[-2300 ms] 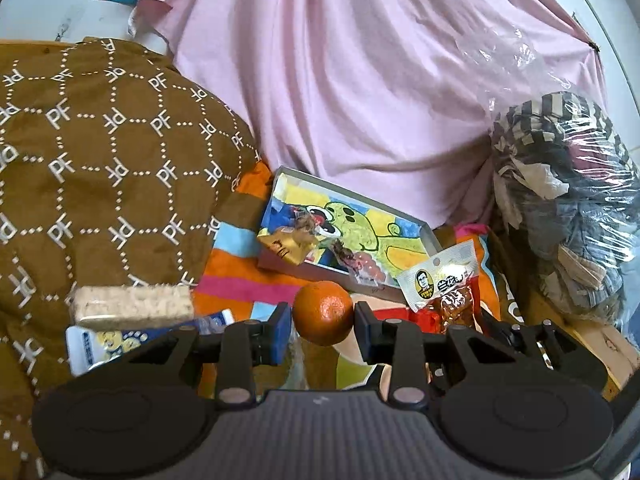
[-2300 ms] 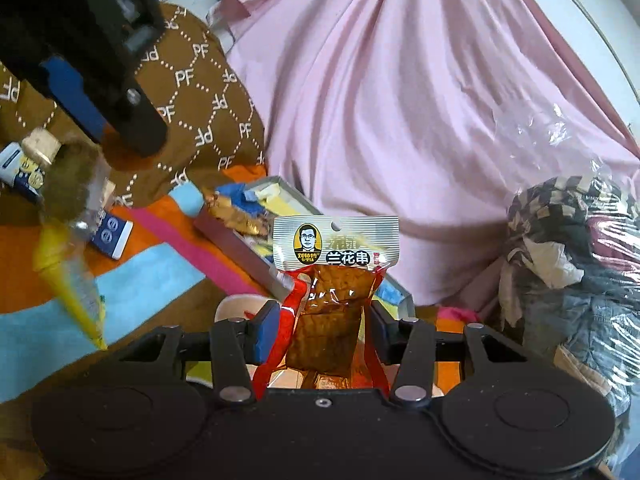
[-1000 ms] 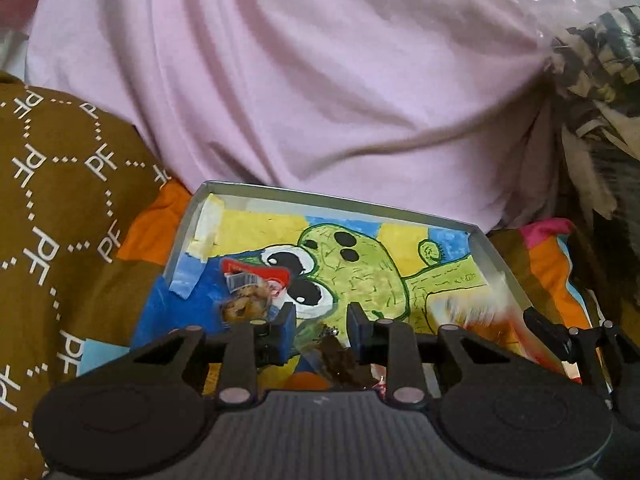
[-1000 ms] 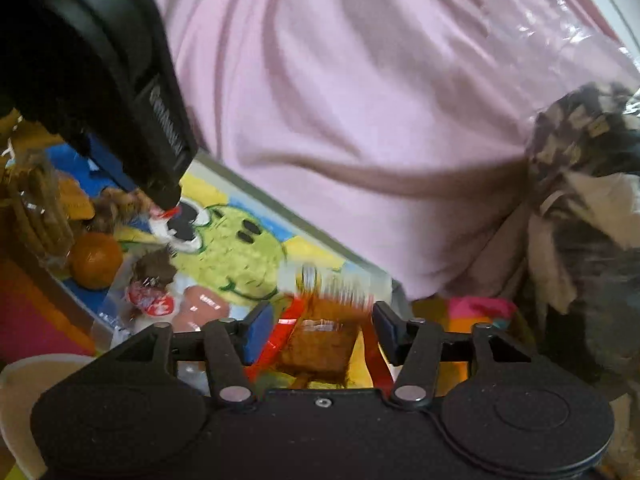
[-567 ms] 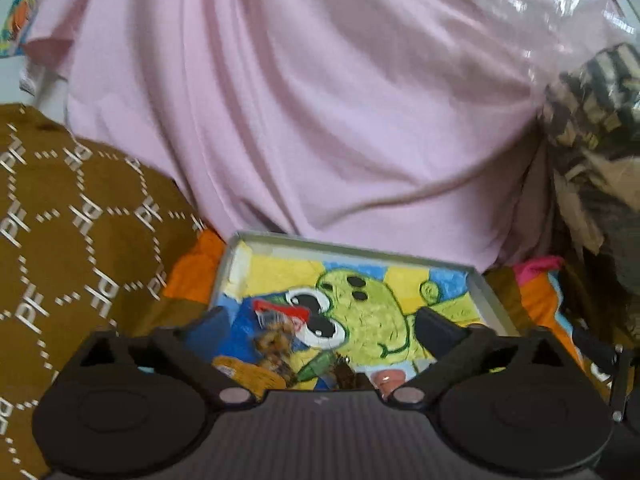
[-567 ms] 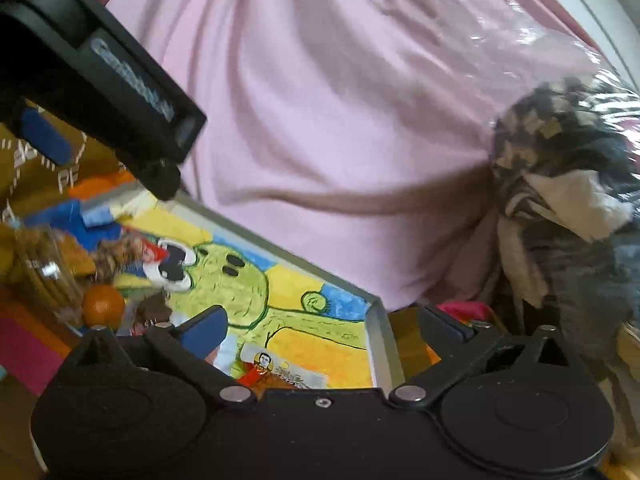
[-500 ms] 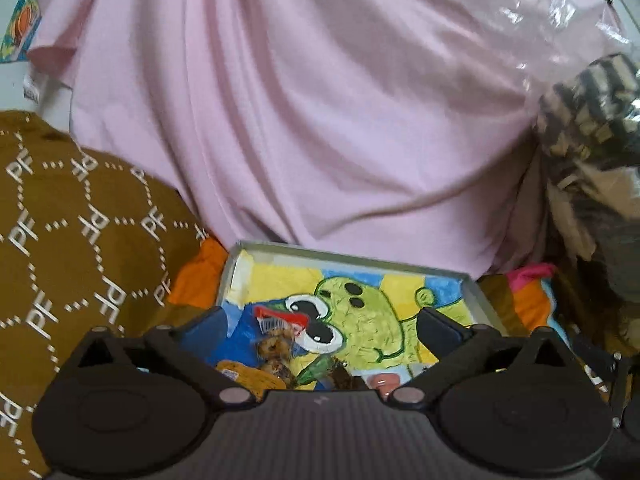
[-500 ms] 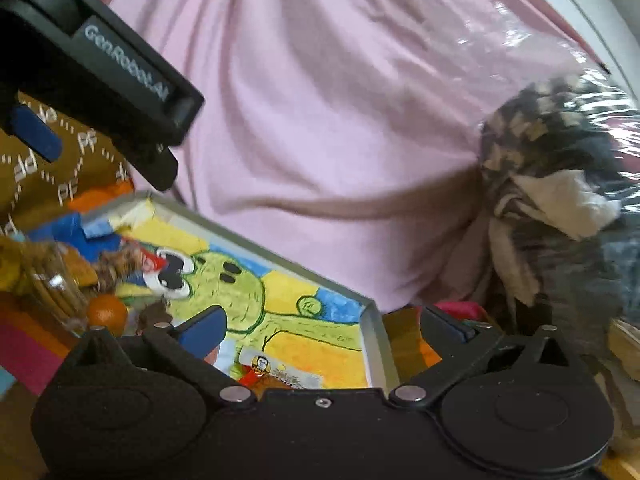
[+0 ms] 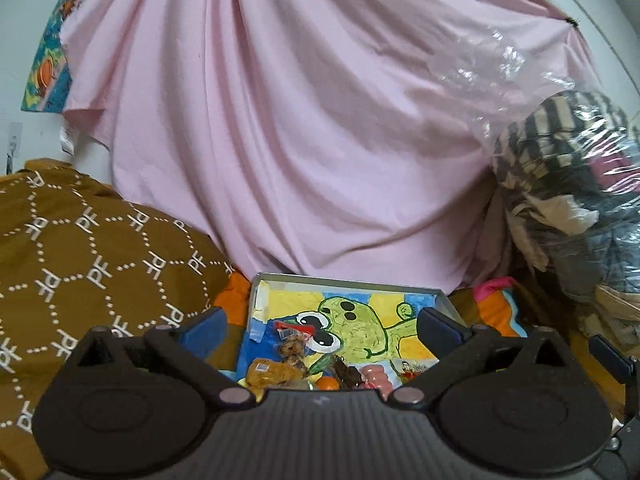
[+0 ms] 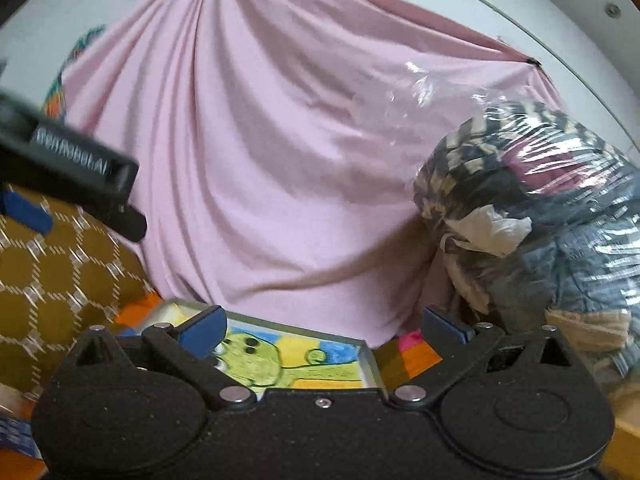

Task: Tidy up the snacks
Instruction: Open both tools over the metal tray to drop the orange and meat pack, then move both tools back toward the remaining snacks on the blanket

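With its 2 blue-padded jaws spread wide and nothing between them, the left gripper [image 9: 322, 326] hangs just above the near end of the tray [image 9: 348, 281]; the right gripper [image 10: 322, 326] is spread just as wide and equally empty, over the tray's right part. The tray is a shallow grey-rimmed box lined with a green cartoon-monster drawing, its long axis running left to right across the left wrist view, with a short wall at either end. All the snacks sit bunched at its near-left part: an orange [image 9: 329, 383], a yellow-brown packet [image 9: 272, 372], a cookie pack [image 9: 293, 346] pointing away toward the far rim, a pink sausage pack [image 9: 374, 374] and the red tofu-skewer packet [image 9: 412, 369] lying flat just right of it. Under the tray is a striped orange-and-pink cloth [image 9: 494, 310]. To the left rises a brown patterned cushion [image 9: 92, 252], to the right a clear plastic bag of clothes [image 9: 560, 184], and behind everything a pink sheet [image 9: 288, 120] drapes down to the tray's far rim.
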### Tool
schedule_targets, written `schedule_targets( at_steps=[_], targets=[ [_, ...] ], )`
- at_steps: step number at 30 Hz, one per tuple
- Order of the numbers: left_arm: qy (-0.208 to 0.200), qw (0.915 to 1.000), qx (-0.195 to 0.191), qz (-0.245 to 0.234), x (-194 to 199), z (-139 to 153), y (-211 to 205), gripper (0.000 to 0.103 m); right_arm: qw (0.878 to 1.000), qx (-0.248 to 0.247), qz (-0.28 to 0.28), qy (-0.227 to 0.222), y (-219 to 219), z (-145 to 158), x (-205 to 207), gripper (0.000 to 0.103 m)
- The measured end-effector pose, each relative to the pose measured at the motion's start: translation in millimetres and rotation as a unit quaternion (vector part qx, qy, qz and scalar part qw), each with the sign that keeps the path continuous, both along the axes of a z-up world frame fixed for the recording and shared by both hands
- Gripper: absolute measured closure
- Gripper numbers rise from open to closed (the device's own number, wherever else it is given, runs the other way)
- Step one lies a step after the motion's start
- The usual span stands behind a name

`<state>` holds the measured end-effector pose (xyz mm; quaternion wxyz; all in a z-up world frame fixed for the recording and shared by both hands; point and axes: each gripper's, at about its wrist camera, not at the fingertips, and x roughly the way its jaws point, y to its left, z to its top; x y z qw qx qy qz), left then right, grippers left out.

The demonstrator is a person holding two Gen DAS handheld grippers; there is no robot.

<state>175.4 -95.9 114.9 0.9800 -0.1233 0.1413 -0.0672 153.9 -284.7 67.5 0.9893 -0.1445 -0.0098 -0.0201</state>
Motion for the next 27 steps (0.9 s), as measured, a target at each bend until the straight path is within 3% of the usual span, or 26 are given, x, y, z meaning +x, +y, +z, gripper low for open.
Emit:
schedule_targets(
  at_steps=[12, 22, 27],
  targets=[
    [-0.020, 0.9994, 0.019, 0.021, -85.2, -6.8, 35.7, 0.000, 0.998, 0.062, 0.017, -0.005, 10.1, 7.1, -91.5, 0.001],
    [0.028, 0.9976, 0.055, 0.032, -140.9, -34.3, 66.5, 0.000, 0.996, 0.068, 0.055, 0.010, 27.1, 0.4, -135.2, 0.001],
    [0.051, 0.9951, 0.075, 0.038, -157.8, -50.5, 75.0, 0.000, 0.993, 0.071, 0.079, 0.045, 34.3, -6.9, -144.6, 0.001]
  ],
)
